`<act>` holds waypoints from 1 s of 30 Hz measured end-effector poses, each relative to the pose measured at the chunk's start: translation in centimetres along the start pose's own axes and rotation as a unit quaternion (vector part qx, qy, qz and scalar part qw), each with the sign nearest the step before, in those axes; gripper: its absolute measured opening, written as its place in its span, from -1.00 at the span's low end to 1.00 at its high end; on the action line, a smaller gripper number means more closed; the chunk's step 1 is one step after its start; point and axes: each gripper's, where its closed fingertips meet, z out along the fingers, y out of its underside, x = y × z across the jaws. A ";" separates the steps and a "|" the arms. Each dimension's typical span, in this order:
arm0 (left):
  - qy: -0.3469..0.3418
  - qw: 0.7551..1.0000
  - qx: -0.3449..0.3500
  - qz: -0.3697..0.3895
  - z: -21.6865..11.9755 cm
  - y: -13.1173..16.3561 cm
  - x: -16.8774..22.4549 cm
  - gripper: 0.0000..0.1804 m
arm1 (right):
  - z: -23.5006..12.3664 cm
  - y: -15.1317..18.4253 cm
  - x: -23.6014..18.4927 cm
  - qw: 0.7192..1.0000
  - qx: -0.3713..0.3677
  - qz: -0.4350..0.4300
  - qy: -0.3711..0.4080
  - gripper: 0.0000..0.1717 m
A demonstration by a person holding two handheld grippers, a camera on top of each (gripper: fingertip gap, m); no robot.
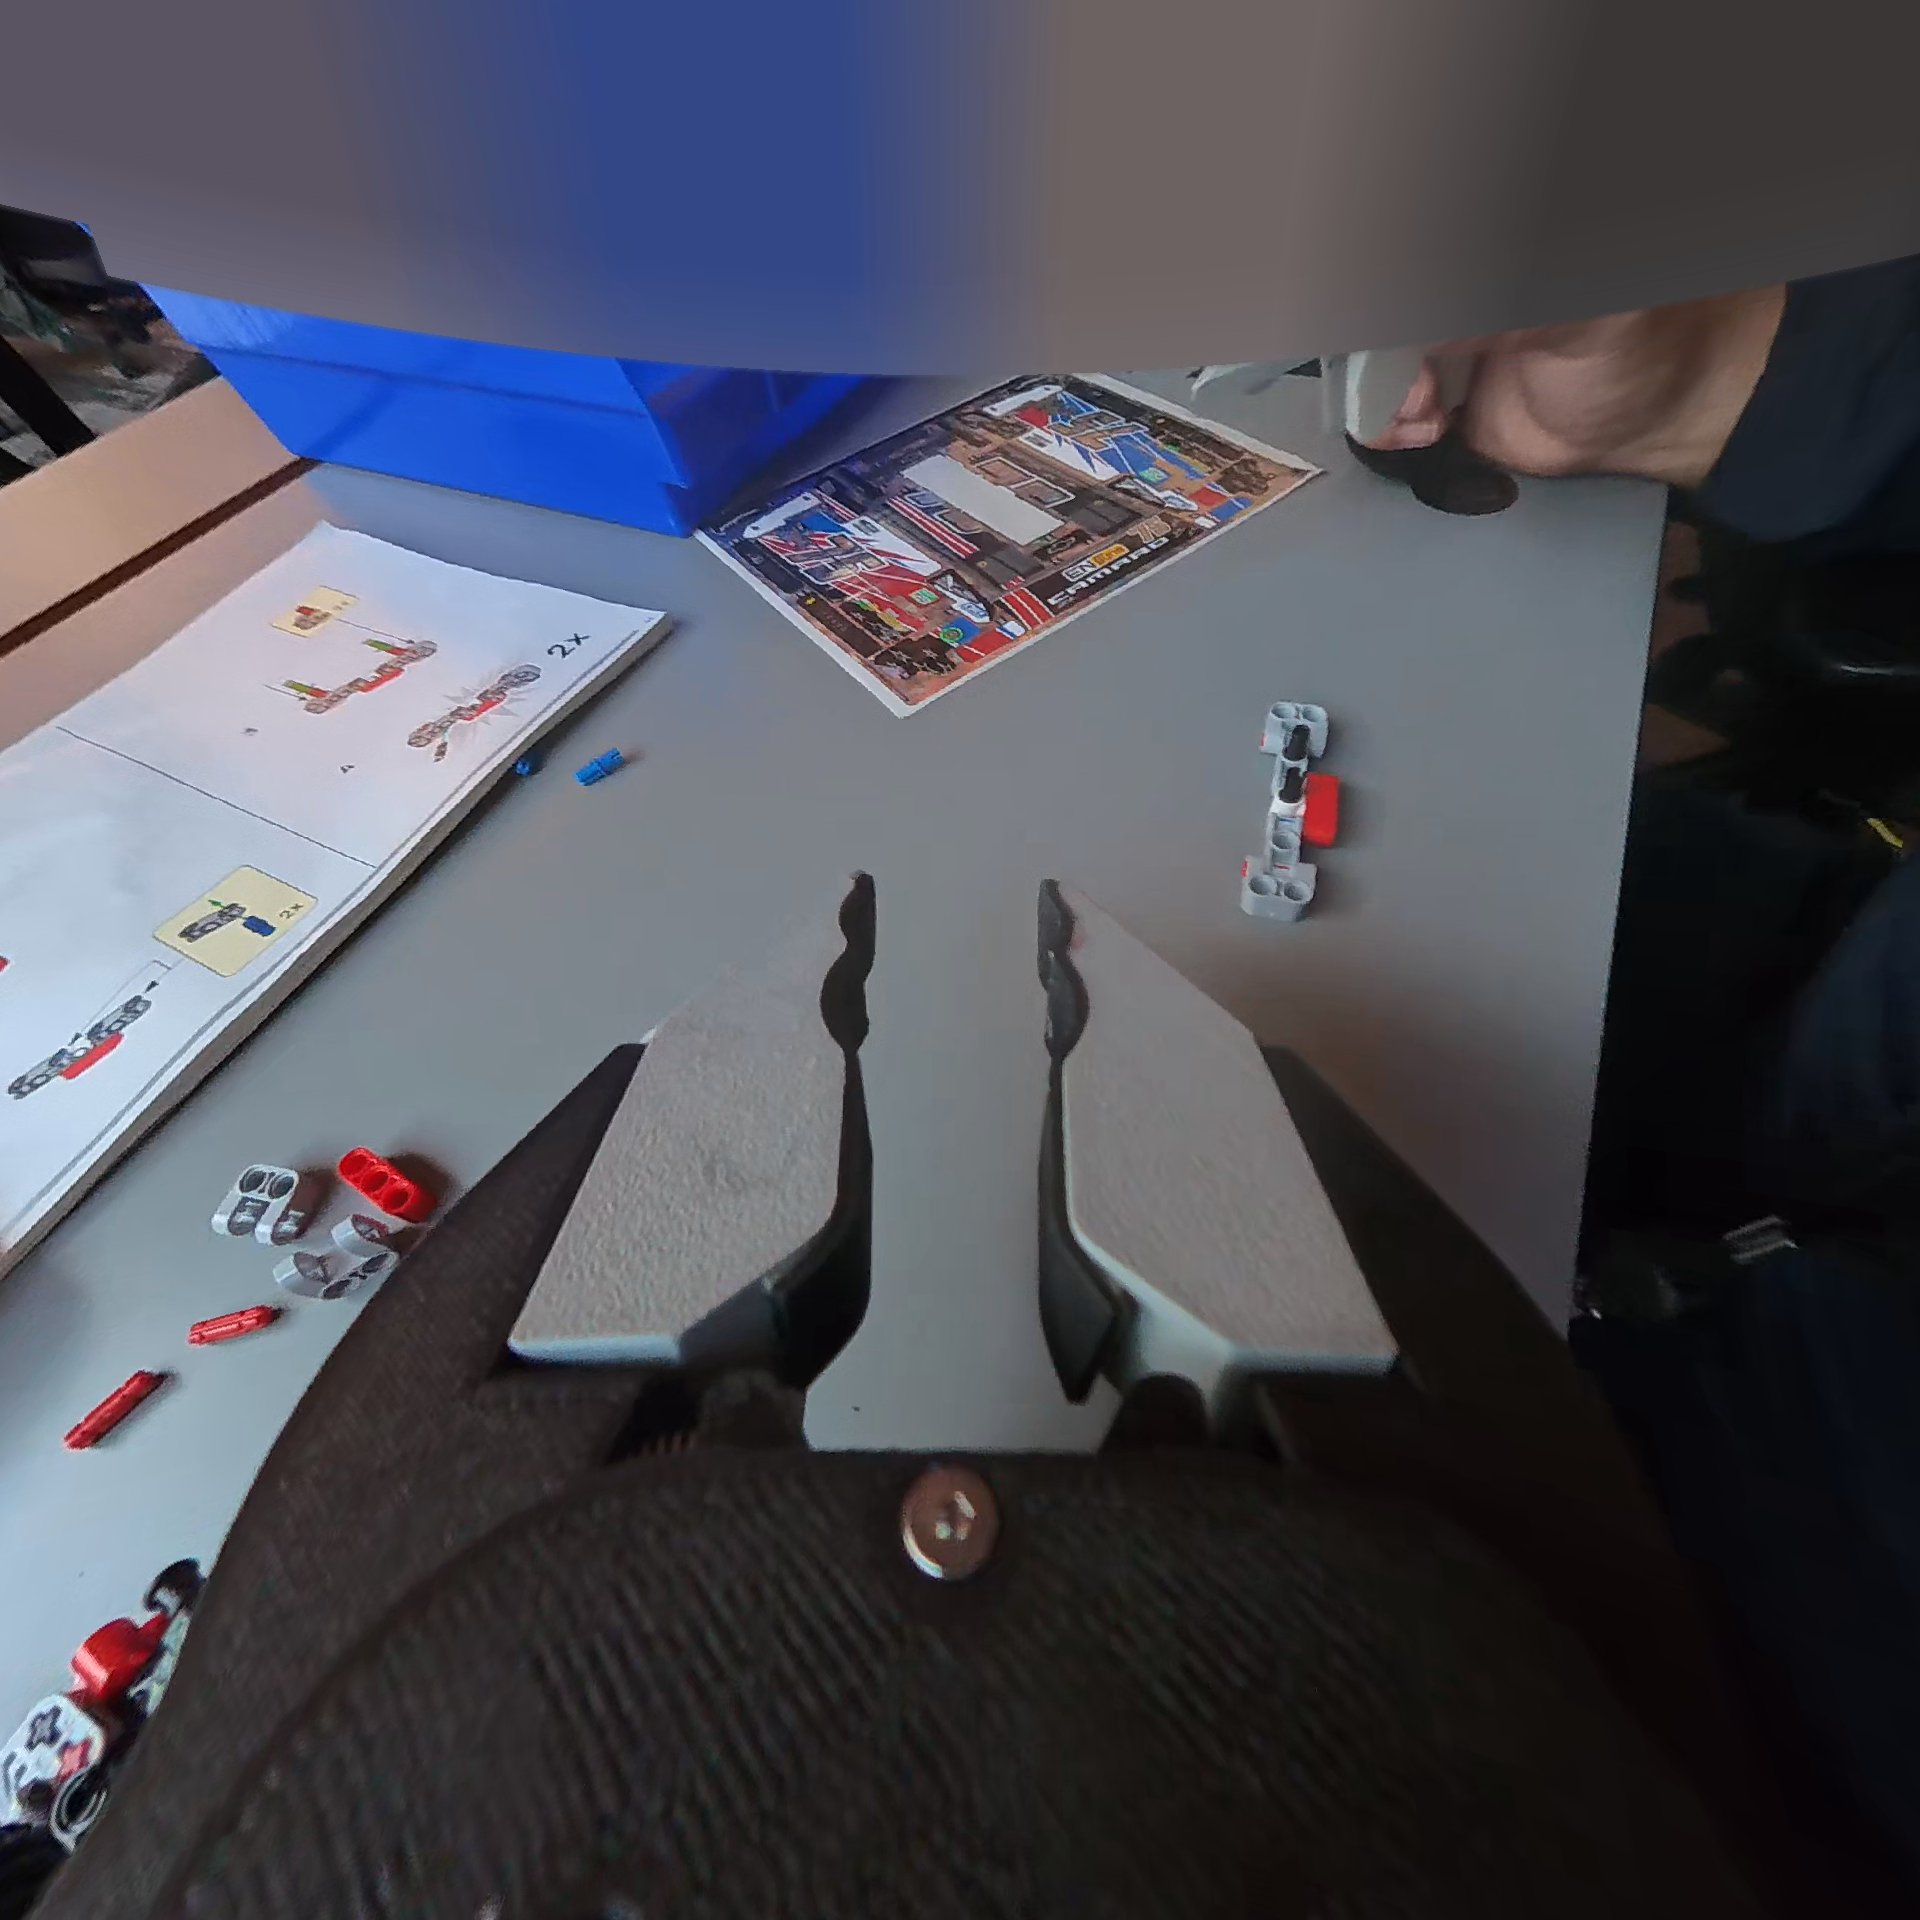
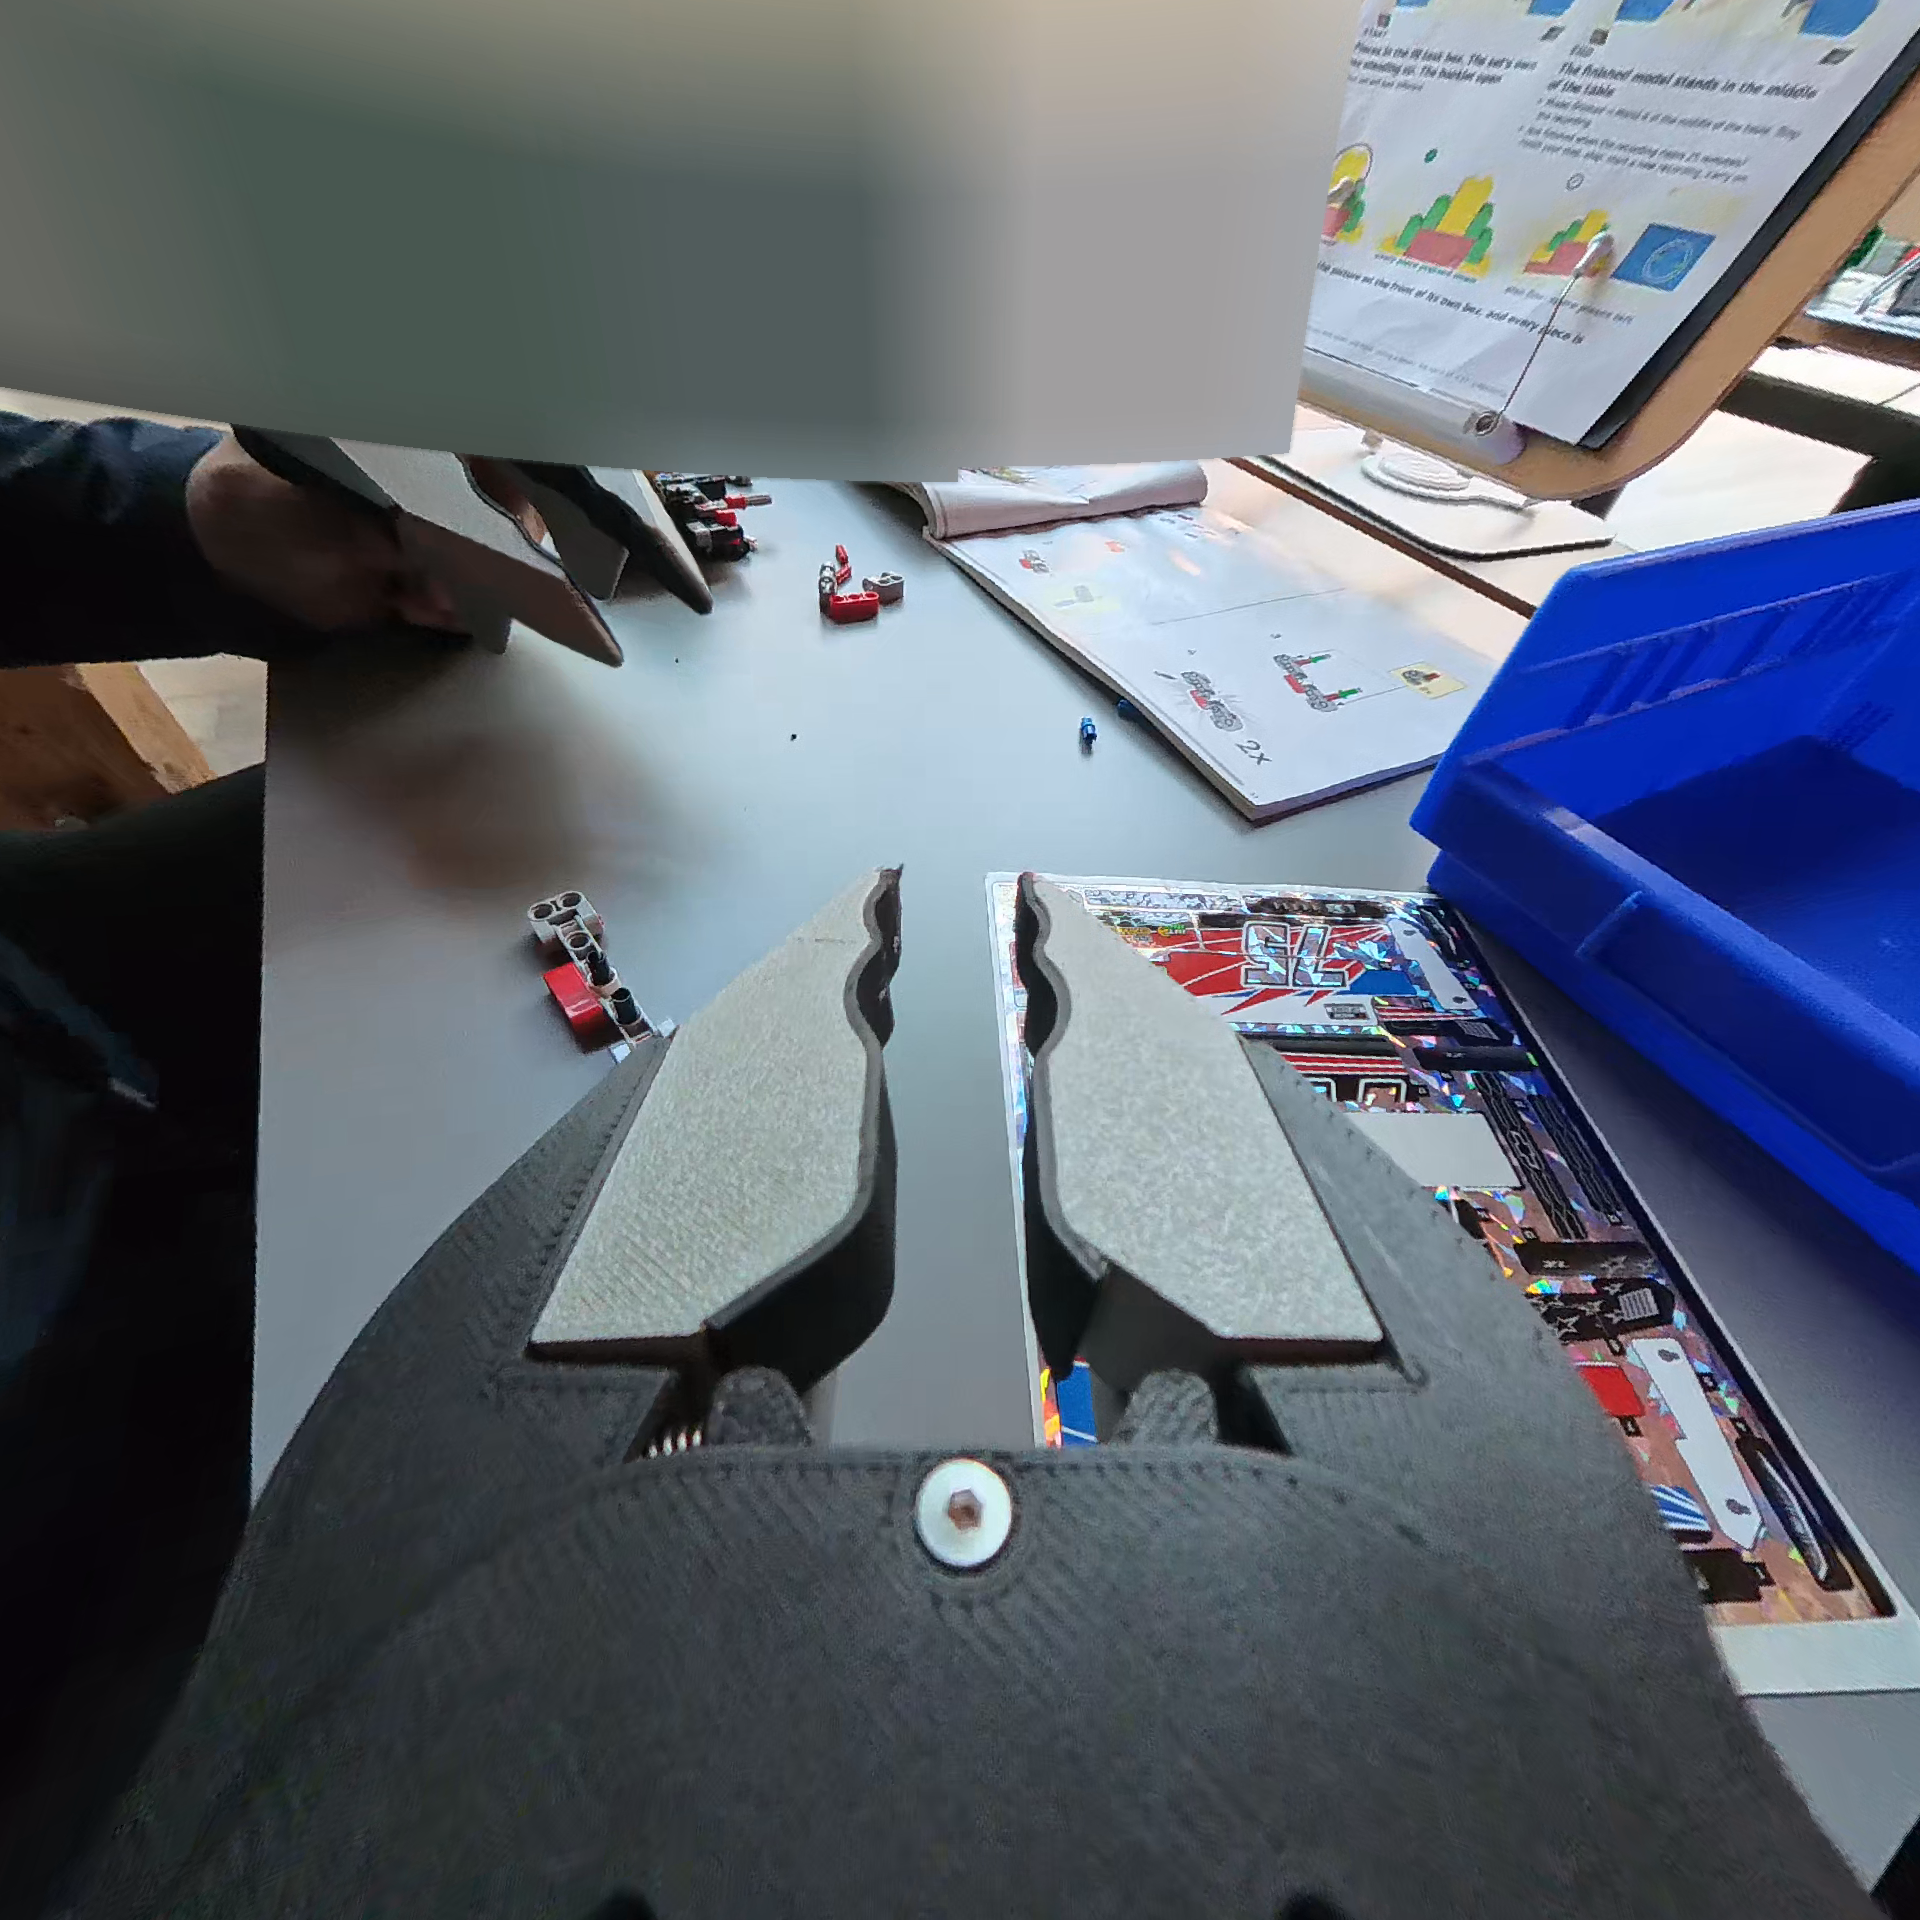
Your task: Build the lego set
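My left gripper (image 1: 954, 883) is open and holds nothing, above bare grey table (image 1: 935, 769). A small grey assembly with black pins and a red piece (image 1: 1288, 810) lies on the table to its right, apart from it. It also shows in the right wrist view (image 2: 582, 971), just left of my right gripper (image 2: 961, 878). My right gripper is open and holds nothing; its right finger (image 2: 1039, 935) hangs over the edge of a shiny sticker sheet (image 2: 1455, 1091). The left gripper shows far off in the right wrist view (image 2: 582, 582). A blue pin (image 1: 600, 767) lies by the open instruction booklet (image 1: 260, 810).
A blue bin (image 2: 1714, 831) stands at the right of the sticker sheet, also in the left wrist view (image 1: 499, 416). Loose grey and red pieces (image 1: 322, 1216) and red pins (image 1: 114, 1408) lie at the left. A partly built model (image 1: 94, 1683) sits at the lower left. A stand with a printed sheet (image 2: 1610, 208) is behind. There is about 15 cm between the tips of the two grippers. The blue pin (image 1: 600, 767) lies around 15 cm away from my left fingertips. My right wrist view (image 2: 1091, 735) looks at it from another angle.
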 end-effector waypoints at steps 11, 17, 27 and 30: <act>-0.038 0.999 0.007 0.017 -0.3 -0.2 -0.5 -0.72 | 0.4 0.3 -0.7 0.999 -0.014 -0.042 0.005 -0.75; -0.042 0.999 0.006 -0.013 -1.1 0.1 0.2 -0.72 | -0.2 -0.4 -0.3 0.999 0.012 -0.039 0.022 -0.73; -0.108 0.989 -0.055 -0.081 -8.5 0.3 -1.0 -0.77 | -0.6 -0.6 0.3 0.998 0.024 -0.033 0.042 -0.70; -0.191 0.971 -0.110 -0.095 -14.8 -0.1 -7.3 -0.80 | -0.5 -0.5 0.1 0.998 0.018 -0.040 0.043 -0.71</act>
